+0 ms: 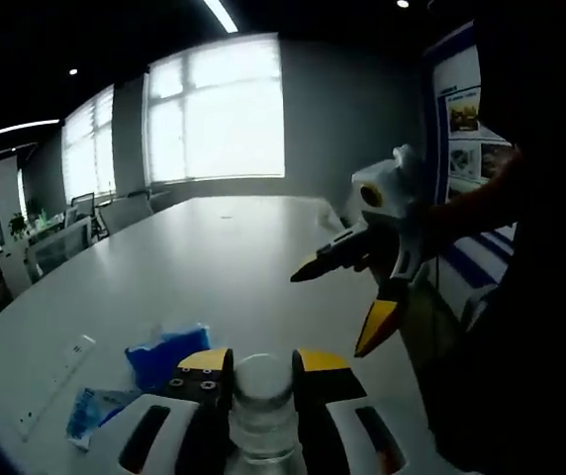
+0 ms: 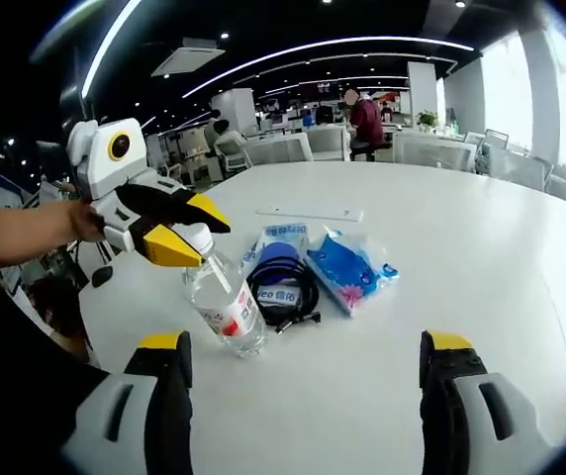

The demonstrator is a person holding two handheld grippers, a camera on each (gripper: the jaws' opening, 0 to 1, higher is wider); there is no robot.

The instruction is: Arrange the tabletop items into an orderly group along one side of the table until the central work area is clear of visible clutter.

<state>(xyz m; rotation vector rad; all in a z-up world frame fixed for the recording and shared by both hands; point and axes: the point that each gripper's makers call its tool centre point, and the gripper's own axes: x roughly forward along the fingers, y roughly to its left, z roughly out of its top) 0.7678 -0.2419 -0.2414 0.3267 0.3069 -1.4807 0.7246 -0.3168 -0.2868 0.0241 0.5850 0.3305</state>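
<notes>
The left claw [image 1: 261, 381] gripped a bottle [image 2: 222, 302] beside two packets [image 2: 347, 269] and a cable [image 2: 281, 289] mid-bench [image 2: 481, 257], the right claw [image 2: 303, 381] hung released, so most tidying remained.

Left tool [image 1: 261, 374], bottom centre of the left gripper view: white moulded jaw bodies with dark oval slots, black inner faces, yellow tips, small screws near the tips. Right tool [image 2: 303, 358], bottom of the right gripper view: same white shells, black slotted jaws, yellow caps. From outside, each is a white housing with a yellow-ringed round fitting and black, yellow-tipped jaws. My clothing reads dark along the frame edges.
</notes>
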